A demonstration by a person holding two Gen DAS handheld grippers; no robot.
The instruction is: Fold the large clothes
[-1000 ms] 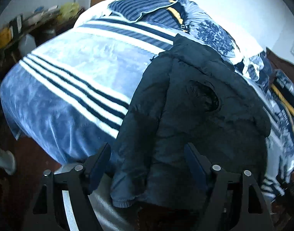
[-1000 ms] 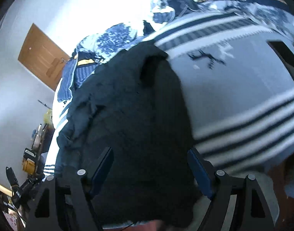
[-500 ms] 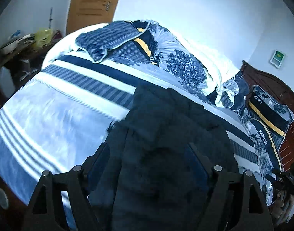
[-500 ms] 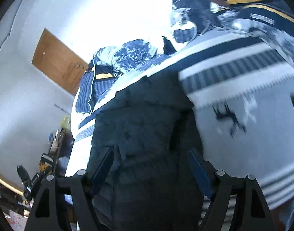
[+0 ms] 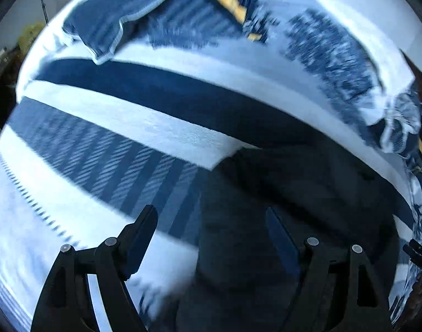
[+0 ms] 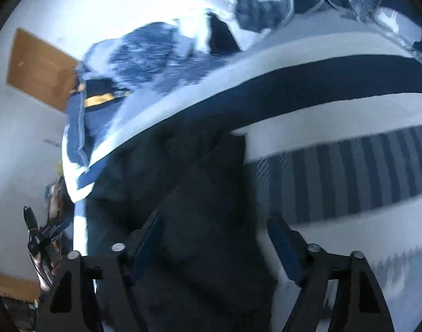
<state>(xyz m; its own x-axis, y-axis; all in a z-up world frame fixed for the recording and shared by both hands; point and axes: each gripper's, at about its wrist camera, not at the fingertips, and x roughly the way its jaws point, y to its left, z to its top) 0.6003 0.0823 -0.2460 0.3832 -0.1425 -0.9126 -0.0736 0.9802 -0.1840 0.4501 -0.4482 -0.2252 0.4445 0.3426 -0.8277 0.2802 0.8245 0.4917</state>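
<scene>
Basically, the dark jacket (image 5: 280, 221) (image 6: 183, 207), soft and puffy with matte fabric, lay flat on the plush striped blanket (image 5: 155, 127) (image 6: 335, 127); frames were motion-blurred. Its top edge sat near the wide navy stripe, with bare blanket left of it in the left wrist view and right of it in the right. Patterned pillows (image 5: 330, 47) were piled beyond. Left gripper (image 5: 211, 221) and right gripper (image 6: 212, 227) were both spread wide, holding nothing, over the jacket; contact unclear.

Jacket (image 5: 280, 193): plain black. Blanket (image 5: 161, 127) under jacket: navy and white bands, one hatched. Door (image 6: 36, 69) beyond blanket: orange-brown.
</scene>
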